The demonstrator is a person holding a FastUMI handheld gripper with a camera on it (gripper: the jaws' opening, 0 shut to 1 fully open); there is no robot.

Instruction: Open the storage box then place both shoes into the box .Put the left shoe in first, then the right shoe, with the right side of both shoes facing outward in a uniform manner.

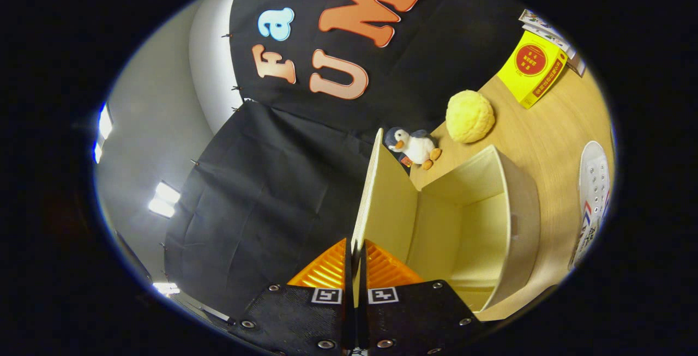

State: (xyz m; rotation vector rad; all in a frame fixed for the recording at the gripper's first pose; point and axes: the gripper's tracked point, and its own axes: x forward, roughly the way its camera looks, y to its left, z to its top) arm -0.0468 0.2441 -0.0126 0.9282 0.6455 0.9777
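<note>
My gripper (355, 255) is shut on the cream lid (381, 192) of the storage box, both fingers pinching its thin edge. The view is rolled sideways, so the table runs up the far side. The lid stands swung up, and the box (485, 225) gapes open beside the fingers with a bare cream inside. One white shoe (591, 198) with laces and a red-and-blue stripe lies on the wooden table beyond the box.
On the table (540, 127) behind the box sit a small plush penguin (414, 148), a yellow round plush (470, 116) and a yellow carton (533, 68) with more small boxes behind it. Black cloth walls close the booth.
</note>
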